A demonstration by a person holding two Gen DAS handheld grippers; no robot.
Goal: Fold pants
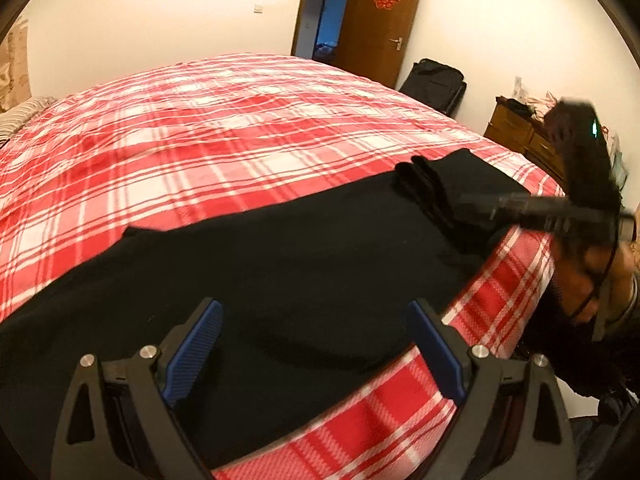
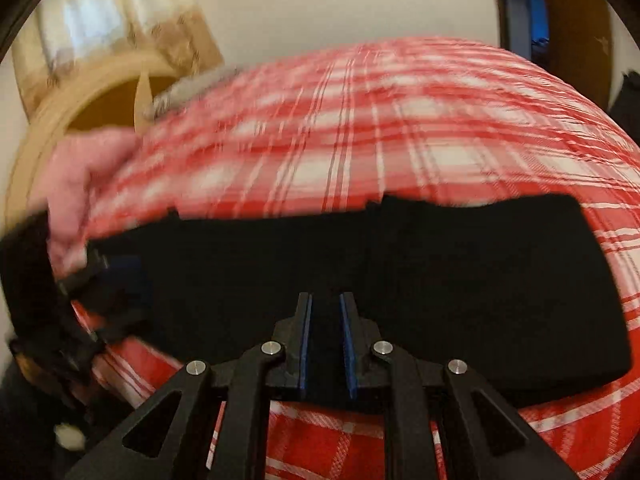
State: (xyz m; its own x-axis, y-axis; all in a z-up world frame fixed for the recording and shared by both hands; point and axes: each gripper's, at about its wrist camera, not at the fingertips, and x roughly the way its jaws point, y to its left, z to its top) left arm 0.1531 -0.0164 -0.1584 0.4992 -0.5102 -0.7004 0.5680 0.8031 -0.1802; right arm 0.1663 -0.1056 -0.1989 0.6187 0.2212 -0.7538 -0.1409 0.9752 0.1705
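Observation:
Black pants (image 1: 280, 256) lie stretched along the near edge of the bed; one end is doubled over into a thicker stack (image 1: 444, 188). My left gripper (image 1: 316, 344) hovers just above the pants, wide open, with nothing between its blue pads (image 1: 192, 356). My right gripper (image 1: 496, 206) shows blurred at the folded end. In the right wrist view the pants (image 2: 460, 280) run across the frame with the doubled part on the right. The right gripper (image 2: 325, 320) has its fingers nearly together, and black cloth fills the narrow gap. The left gripper (image 2: 116, 276) is a blur at the left.
The bed (image 1: 224, 132) has a red and white plaid cover and drops away at its near edge (image 1: 500, 304). A person's head and sleeve (image 1: 592, 280) lean in at the right. A wooden dresser (image 1: 520, 132), a black bag (image 1: 436, 84) and a brown door (image 1: 380, 20) stand beyond. A pink cloth (image 2: 76, 176) lies by the headboard.

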